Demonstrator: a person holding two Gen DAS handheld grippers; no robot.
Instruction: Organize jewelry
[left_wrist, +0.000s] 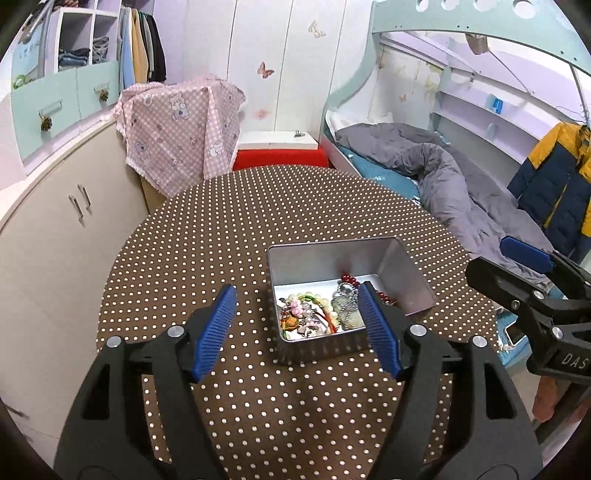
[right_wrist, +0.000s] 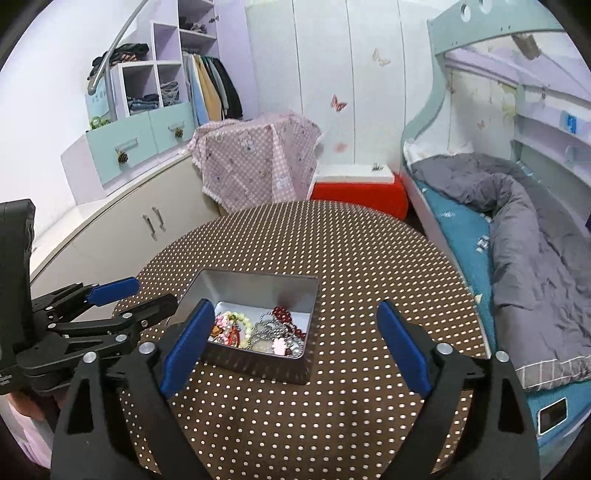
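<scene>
blue-padded hand-held gripper (left_wrist: 297, 328) before jewelry-filled silver tin (left_wrist: 332, 254)

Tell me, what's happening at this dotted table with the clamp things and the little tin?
A person holds a two-finger gripper in each hand, sorting jewelry. On the polka-dot table sits an open metal tin holding a tangle of bracelets and beads. The left gripper and the right gripper both hover open just in front of the tin, holding nothing. No jewelry lies loose on the tablecloth.
</scene>
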